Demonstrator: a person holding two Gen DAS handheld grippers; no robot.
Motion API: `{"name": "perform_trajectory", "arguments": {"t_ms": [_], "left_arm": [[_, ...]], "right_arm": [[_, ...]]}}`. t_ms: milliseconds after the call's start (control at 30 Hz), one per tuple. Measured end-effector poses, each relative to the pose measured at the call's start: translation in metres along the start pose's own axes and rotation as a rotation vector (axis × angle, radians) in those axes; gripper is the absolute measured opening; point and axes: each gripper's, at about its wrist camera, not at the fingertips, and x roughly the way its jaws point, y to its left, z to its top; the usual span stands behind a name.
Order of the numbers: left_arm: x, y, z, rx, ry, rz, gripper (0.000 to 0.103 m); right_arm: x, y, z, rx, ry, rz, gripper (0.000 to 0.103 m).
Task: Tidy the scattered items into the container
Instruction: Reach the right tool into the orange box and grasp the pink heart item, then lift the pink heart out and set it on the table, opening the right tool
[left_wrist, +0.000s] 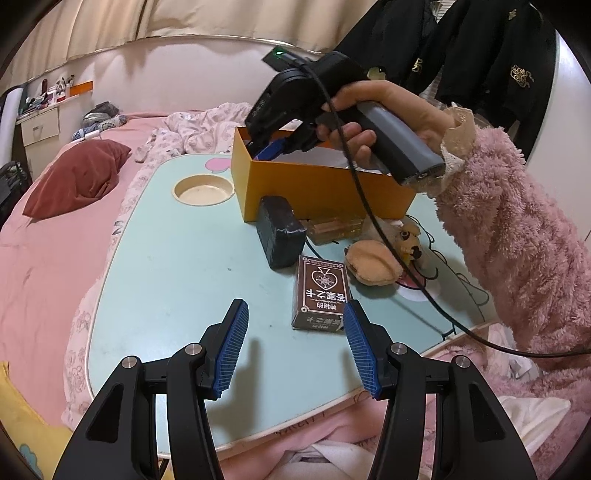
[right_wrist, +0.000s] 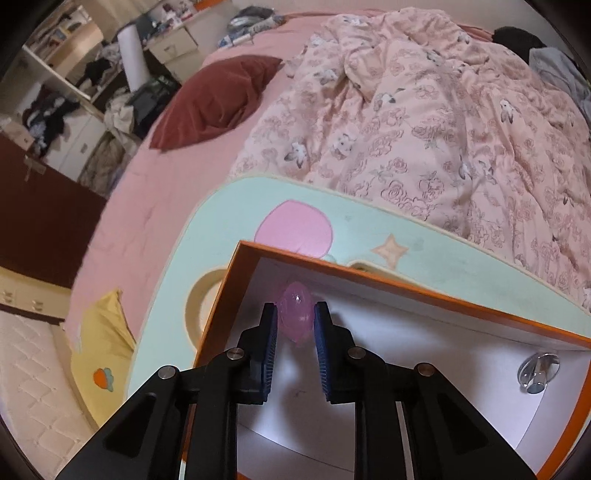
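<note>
while our right gripper (right_wrist: 295, 321) dips into the orange box (right_wrist: 406, 284), its blue pads (right_wrist: 271, 332) are clamped on a translucent pink egg-shaped item (right_wrist: 295, 317), jaws nearly closed, egg between the tips near the box's far-left corner. a shiny metal piece (right_wrist: 537, 371) lies on the white box floor, well to the right. our left gripper (left_wrist: 295, 325) hovers half open over the mint table (left_wrist: 166, 277), gripping nothing. a brown card box (left_wrist: 317, 291) lies just beside its right pad (left_wrist: 360, 347); touching or not, we can't tell. farther off: dark pouch (left_wrist: 279, 236), clear case (left_wrist: 334, 229), tan puff (left_wrist: 373, 264) near the orange box's near wall.
</note>
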Motion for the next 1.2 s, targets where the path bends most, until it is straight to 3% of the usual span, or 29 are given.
{"name": "perform_trajectory", "arguments": {"t_ms": [267,433,567,767,1000,1200], "left_arm": [[0.000,0.002,-0.001,-0.009,0.000,0.005,0.055],[-0.002,0.003,0.001,-0.017,0.000,0.009,0.055],[-0.005,0.003,0.004,-0.026,-0.004,0.021,0.055],[-0.008,0.003,0.010,-0.038,-0.010,0.049,0.055],[-0.006,0.000,0.022,-0.042,-0.014,0.076,0.055],[0.000,-0.009,0.026,-0.042,0.002,0.051,0.055]], "right_arm": [[-0.003,-0.009,-0.001,0.025,-0.061,-0.022,0.018],[-0.038,-0.016,-0.019,0.046,-0.192,0.034,0.018],[-0.076,-0.017,-0.055,0.021,-0.304,0.056,0.018],[-0.122,-0.023,-0.147,-0.030,-0.424,0.071,0.018],[-0.122,-0.043,-0.231,-0.064,-0.329,0.123,0.018],[-0.102,-0.056,-0.260,-0.057,-0.293,0.115,0.018]]}}
